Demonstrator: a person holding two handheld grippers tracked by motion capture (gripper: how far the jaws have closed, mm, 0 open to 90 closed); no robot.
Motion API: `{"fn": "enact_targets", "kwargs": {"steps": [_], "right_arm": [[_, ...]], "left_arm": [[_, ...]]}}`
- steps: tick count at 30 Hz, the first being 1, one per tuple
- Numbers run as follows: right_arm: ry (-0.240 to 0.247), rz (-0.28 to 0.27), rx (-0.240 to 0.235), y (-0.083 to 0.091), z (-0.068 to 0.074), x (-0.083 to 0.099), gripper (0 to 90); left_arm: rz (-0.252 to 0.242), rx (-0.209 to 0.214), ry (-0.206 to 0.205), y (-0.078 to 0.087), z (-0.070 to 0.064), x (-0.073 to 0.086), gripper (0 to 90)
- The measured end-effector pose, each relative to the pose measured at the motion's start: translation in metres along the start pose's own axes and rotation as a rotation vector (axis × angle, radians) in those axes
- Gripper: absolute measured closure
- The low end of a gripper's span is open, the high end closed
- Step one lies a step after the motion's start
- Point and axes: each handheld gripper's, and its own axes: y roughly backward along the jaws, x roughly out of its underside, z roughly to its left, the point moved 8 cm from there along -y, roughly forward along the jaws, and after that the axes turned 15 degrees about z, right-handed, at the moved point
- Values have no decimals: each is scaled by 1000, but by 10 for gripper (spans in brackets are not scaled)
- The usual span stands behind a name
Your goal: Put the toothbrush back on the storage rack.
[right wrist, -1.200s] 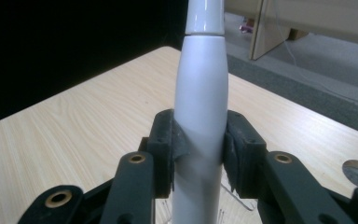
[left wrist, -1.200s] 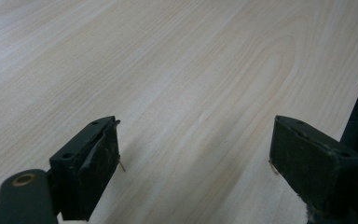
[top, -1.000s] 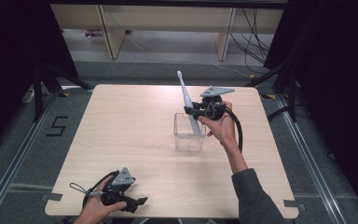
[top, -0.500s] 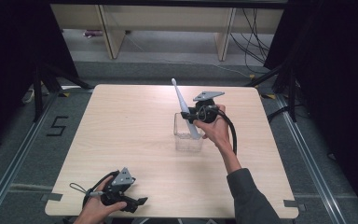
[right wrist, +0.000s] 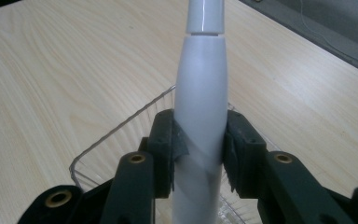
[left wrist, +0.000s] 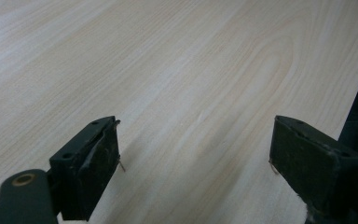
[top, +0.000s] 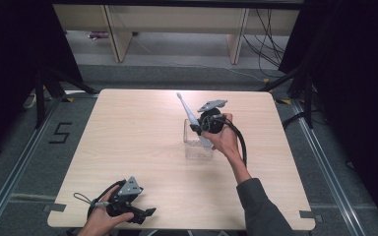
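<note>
A white electric toothbrush (top: 191, 118) (right wrist: 200, 93) leans up and to the left out of a clear plastic box (top: 198, 147) (right wrist: 121, 135) near the table's middle. My right gripper (top: 200, 129) (right wrist: 199, 154) is shut on the toothbrush's thick handle, just above the box. The handle's lower end sits inside the box. My left gripper (top: 145, 214) (left wrist: 196, 158) rests low over the table's front left corner, open, with bare wood between its jaws.
The light wooden table (top: 138, 142) stands on a grey floor with a metal frame around it. Shelving legs (top: 115, 34) and cables lie beyond the far edge. The table's right edge (left wrist: 354, 93) shows close beside the left gripper's jaws.
My right gripper has moved left and toward me with the toothbrush, bringing its handle down into the clear box. The left gripper has stayed put.
</note>
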Motion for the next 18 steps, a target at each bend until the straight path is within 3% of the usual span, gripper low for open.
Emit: {"fn": "enact_targets", "kwargs": {"steps": [2, 5, 14, 16, 18], "right_arm": [[-4, 30, -12, -1, 1, 2, 665], [47, 28, -1, -4, -1, 1, 665], [44, 66, 1, -9, 0, 4, 665], [16, 69, 4, -12, 0, 5, 664], [25, 100, 5, -12, -1, 7, 665]], "left_arm": [[0, -2, -2, 0, 0, 0, 150], [-4, -2, 3, 0, 0, 0, 150], [1, -1, 1, 0, 0, 0, 150], [0, -3, -2, 0, 0, 0, 150], [0, -3, -2, 0, 0, 0, 151]]}}
